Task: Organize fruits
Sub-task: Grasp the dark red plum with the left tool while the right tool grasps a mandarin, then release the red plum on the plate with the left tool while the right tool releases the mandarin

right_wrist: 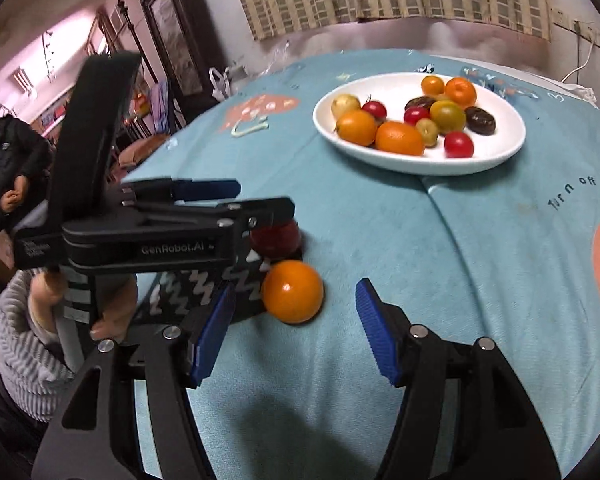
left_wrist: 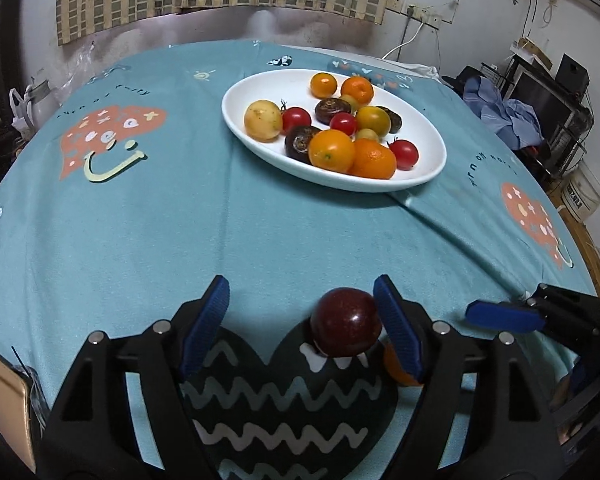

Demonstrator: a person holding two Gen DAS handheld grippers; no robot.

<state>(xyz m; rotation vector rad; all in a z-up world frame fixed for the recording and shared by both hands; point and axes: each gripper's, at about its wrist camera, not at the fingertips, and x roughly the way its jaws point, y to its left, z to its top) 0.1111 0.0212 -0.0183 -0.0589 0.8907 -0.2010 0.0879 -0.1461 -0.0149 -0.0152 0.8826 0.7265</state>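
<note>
your left gripper (left_wrist: 300, 320) sits low in the frame with its blue fingers (left_wrist: 206, 320) spread wide. a dark red plum (left_wrist: 346, 322) lies between them, close against the right finger, but nothing squeezes it. just past that finger an orange fruit (left_wrist: 396, 366) peeks out. your right gripper (right_wrist: 296, 320) is wide open too and holds nothing. in its view the orange fruit (right_wrist: 293, 291) sits near its left finger, with the plum (right_wrist: 276, 238) just behind it, partly hidden under your left gripper (right_wrist: 204, 196). the white plate (left_wrist: 428, 140) sits up in the upper middle, full of small fruits. all of this rests on a blue cloth (left_wrist: 140, 232).
</note>
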